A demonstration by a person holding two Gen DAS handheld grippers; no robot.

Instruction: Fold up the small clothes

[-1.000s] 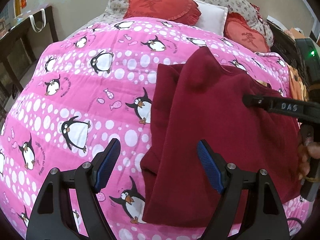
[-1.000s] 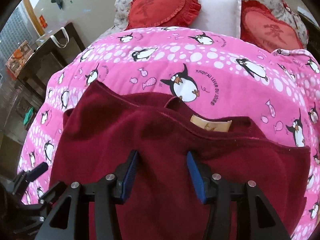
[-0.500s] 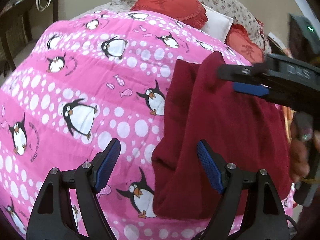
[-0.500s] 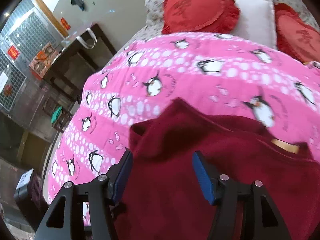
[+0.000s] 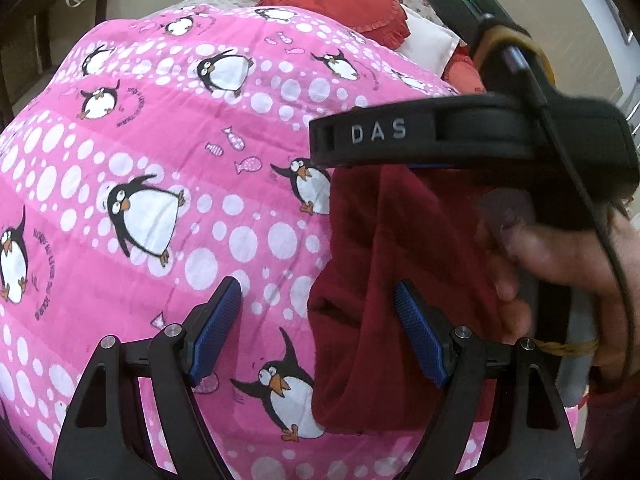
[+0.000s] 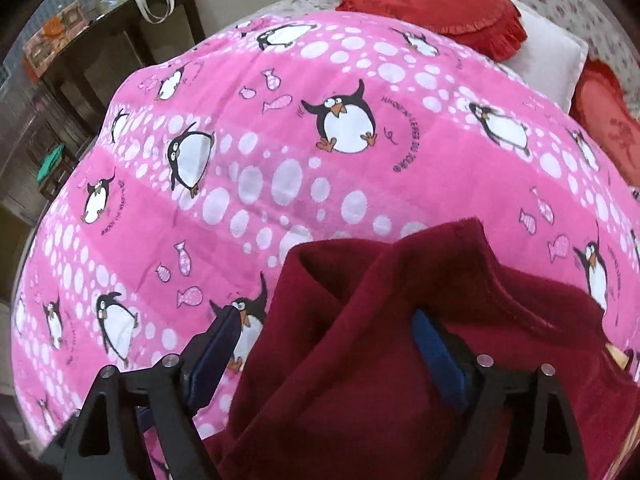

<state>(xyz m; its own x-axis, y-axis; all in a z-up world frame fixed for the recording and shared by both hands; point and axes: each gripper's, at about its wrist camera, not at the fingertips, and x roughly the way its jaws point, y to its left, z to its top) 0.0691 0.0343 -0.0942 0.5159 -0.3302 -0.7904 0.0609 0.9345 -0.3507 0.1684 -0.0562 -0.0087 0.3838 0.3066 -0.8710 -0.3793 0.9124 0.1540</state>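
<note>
left gripper (image 5: 316,330): hovering wide open, gripping nothing
right gripper (image 6: 324,344): jaws spread, dark red fleece garment (image 6: 360,360) bunching between, grip unclear
bedding: pink penguin-print quilt (image 6: 280,140) lying under garment

Two wrist fisheyes, both close above the bed and facing its pillow end.

The left wrist view looks forward over the pink penguin quilt (image 5: 168,168), with the right gripper (image 5: 360,136) crossing close in front. The right wrist view looks the same way from just over the dark red garment (image 6: 380,360). Both share quilt, garment and red heart cushion (image 6: 432,4).
</note>
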